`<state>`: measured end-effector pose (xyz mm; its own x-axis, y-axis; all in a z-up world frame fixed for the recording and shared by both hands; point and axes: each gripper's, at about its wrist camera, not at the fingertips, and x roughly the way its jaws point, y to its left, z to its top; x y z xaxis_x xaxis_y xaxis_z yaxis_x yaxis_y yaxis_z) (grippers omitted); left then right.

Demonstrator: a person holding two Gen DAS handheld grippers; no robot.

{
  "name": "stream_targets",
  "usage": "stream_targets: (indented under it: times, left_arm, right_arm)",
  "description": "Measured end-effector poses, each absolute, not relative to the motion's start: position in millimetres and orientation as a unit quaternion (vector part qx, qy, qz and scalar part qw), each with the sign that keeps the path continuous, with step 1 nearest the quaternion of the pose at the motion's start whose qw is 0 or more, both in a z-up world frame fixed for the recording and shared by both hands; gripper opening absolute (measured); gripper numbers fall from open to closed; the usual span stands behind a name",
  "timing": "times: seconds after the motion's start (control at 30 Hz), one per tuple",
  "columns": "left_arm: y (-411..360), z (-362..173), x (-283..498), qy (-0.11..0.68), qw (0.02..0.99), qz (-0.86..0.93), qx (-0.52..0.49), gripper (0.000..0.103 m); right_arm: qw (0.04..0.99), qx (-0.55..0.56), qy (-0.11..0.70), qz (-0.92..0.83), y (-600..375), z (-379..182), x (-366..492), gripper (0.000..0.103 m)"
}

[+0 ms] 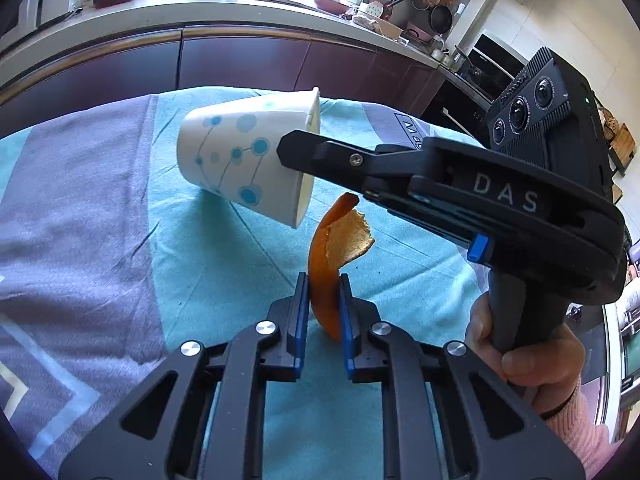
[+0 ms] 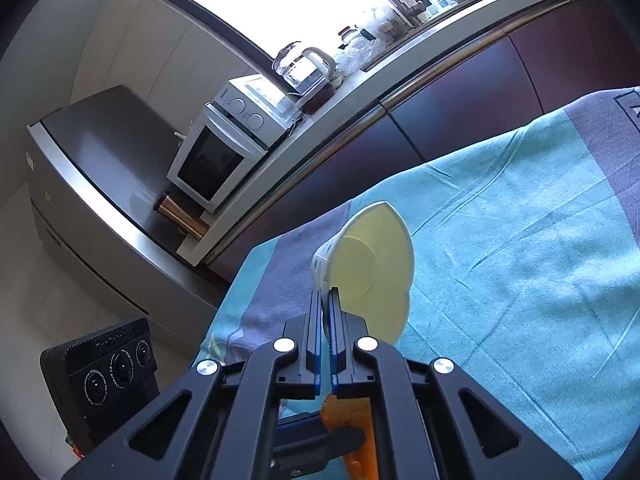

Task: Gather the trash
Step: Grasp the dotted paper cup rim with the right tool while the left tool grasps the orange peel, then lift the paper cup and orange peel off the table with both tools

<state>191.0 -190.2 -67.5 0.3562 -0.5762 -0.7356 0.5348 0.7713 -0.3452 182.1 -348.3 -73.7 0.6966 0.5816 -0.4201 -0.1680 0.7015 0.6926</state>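
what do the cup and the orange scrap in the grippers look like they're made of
Cup: likely paper, matte white with printed blue dots; its rim creases where the right gripper pinches it. Orange scrap: seemingly citrus peel, orange skin, pale pithy inside, torn edge, held by the left gripper.

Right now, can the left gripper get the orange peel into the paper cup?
Probably yes. The left gripper is shut on the orange peel, and the right gripper holds the paper cup tipped with its open mouth toward the peel. Nothing sits between them.

Left tongs (image 1: 324,280) clamp orange peel (image 1: 334,256); right tongs (image 1: 298,148) pinch tilted paper cup (image 1: 248,152) rim.
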Motion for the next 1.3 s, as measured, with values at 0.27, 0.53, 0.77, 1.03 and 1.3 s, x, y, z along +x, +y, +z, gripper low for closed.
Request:
stream_targets:
  times: [0.27,0.53,0.77,1.03,1.3]
  left_arm:
    - [-141.1,-57.8,170.4,0.444,0.837,-0.319,-0.032,0.014]
    - [-83.7,-45.5,149.2,0.425,0.857,-0.288,-0.044,0.014]
    - [-44.2,-38.1,127.8,0.405,0.873,-0.268,-0.045,0.014]
    - [-10.8,-32.2,108.2,0.393,0.885,-0.244,-0.052,0.014]
    - [27.7,-32.4,88.7,0.389,0.893,-0.218,-0.062,0.014]
  right_arm:
    - [0.865,0.322,0.312,0.224,-342.7,-67.9,171.2,0.002]
    - [0.863,0.327,0.303,0.238,-334.9,-63.8,153.9,0.002]
    - [0.857,0.33,0.301,0.258,-320.1,-59.3,137.7,0.002]
    - [0.845,0.335,0.298,0.292,-294.9,-56.3,119.2,0.002]
    - [0.829,0.339,0.307,0.322,-265.9,-61.1,105.6,0.002]
